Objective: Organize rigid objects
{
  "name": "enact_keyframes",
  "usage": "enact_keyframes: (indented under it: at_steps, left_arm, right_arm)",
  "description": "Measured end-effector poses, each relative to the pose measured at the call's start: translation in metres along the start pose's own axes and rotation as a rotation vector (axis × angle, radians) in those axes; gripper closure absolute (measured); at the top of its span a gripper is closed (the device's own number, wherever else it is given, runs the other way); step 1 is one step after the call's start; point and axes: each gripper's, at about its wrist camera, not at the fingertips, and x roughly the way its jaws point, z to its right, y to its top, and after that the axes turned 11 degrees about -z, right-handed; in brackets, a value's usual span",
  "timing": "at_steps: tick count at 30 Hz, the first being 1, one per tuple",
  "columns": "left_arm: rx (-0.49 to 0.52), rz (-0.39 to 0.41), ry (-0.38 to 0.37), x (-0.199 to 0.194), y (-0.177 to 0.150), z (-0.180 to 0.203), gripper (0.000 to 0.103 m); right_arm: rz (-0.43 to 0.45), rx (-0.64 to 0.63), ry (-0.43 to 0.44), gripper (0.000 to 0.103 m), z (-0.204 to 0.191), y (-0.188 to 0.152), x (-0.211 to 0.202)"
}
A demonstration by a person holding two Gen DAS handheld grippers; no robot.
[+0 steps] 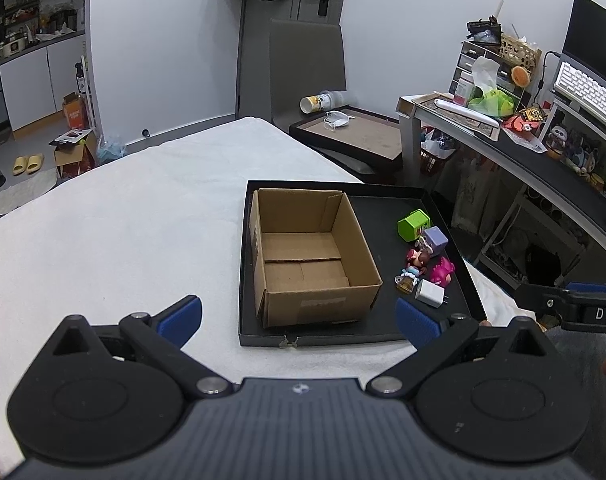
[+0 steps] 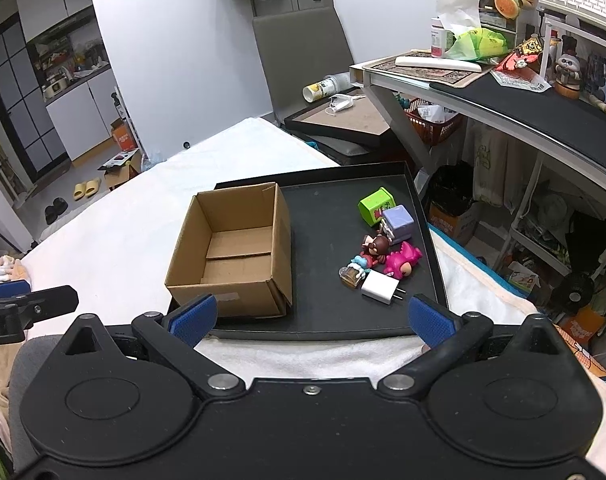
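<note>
An open, empty cardboard box stands on the left part of a black tray. On the tray's right lie a green cube, a purple cube, a brown-haired figurine, a pink monster toy, a small blue-and-amber figure and a white charger. My left gripper is open and empty, near the tray's front edge. My right gripper is open and empty, also at the front edge.
The tray rests on a white cloth-covered bed. A cluttered desk with a keyboard stands to the right. A grey chair and a framed board are behind.
</note>
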Motion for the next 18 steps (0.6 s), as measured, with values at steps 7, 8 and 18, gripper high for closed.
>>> enact_keyframes:
  at_steps: [7, 8, 18]
  left_arm:
    - [-0.001, -0.002, 0.001, 0.0006, -0.0005, 0.0005, 0.001]
    - [0.000, -0.002, 0.002, 0.0006, -0.0006, 0.0009, 0.001]
    - [-0.002, -0.003, 0.003, 0.0010, -0.0015, 0.0002, 0.001]
  right_arm:
    - [-0.002, 0.004, -0.002, 0.000, 0.0028, 0.0000, -0.0014]
    - [-0.003, 0.004, -0.002, 0.000, 0.0026, 0.0003, -0.0008]
    - [-0.003, 0.005, -0.004, 0.000, 0.0034, 0.0001, -0.0012]
